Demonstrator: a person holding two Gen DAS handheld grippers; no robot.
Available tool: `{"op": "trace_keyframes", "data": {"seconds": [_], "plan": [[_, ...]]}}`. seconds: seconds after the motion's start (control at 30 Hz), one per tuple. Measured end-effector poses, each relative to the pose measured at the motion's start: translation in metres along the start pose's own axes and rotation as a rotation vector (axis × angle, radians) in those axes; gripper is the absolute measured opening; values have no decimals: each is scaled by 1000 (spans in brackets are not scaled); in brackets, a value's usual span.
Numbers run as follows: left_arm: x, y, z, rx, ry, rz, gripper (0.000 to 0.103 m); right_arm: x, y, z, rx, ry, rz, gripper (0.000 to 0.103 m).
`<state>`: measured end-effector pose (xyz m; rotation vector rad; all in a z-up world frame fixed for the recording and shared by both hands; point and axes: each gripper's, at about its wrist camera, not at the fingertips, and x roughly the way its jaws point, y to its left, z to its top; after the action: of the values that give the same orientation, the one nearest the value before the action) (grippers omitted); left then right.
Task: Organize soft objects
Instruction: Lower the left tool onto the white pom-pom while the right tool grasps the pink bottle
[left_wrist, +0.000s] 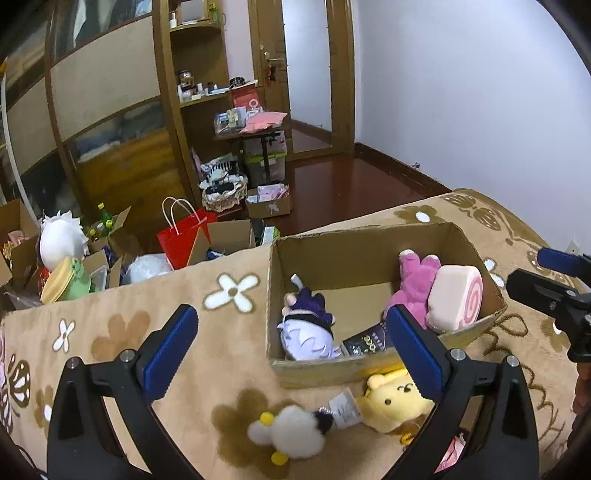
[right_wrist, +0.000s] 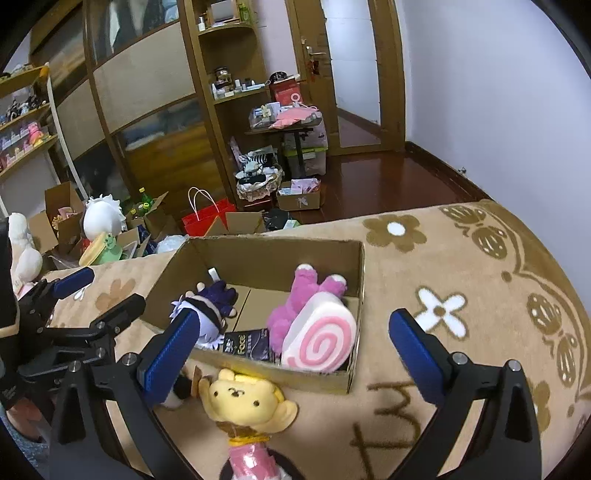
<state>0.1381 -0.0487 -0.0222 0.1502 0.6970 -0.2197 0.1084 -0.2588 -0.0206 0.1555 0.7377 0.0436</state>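
An open cardboard box (left_wrist: 369, 230) (right_wrist: 273, 240) rests on a beige flowered blanket (left_wrist: 229, 354). In it lie a purple-haired doll (left_wrist: 306, 328) (right_wrist: 212, 306), a pink plush (left_wrist: 413, 291) (right_wrist: 295, 306), a pink swirl roll cushion (left_wrist: 458, 299) (right_wrist: 321, 343) and a dark packet (left_wrist: 365, 343). A yellow bear plush (left_wrist: 391, 402) (right_wrist: 240, 398) and a white fluffy toy (left_wrist: 291, 435) lie on the blanket in front of the box. My left gripper (left_wrist: 290, 309) hovers open above the near wall of the box, holding nothing. Over the same side, further right, my right gripper (right_wrist: 292, 314) is open and empty too.
Beyond the blanket's far edge the floor is crowded: a red paper bag (left_wrist: 181, 240), several open cartons, a white-haired plush (left_wrist: 61, 240) and a green and yellow plush (left_wrist: 66, 284). A wicker basket (left_wrist: 223, 192) stands by the wooden shelves. Bare blanket (right_wrist: 461, 266) lies right of the box.
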Motion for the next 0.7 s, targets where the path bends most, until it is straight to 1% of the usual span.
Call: {"op": "trace_keyframes", "data": {"seconds": [0.17,0.33,0.43,0.7], "plan": [[-6,1,-9,30,40,14,101,-8,-1,-13,29,24,-19,103],[-5,1,-21,45,101,11,101,-12,4,-28,49,64,-32,103],[-1,-2,-27,45,150,-12,101,-11,9,-35,37,85,-47,103],[13,-6,-45,75,224,7,101,1,16,-60,40,159,-52,103]]}}
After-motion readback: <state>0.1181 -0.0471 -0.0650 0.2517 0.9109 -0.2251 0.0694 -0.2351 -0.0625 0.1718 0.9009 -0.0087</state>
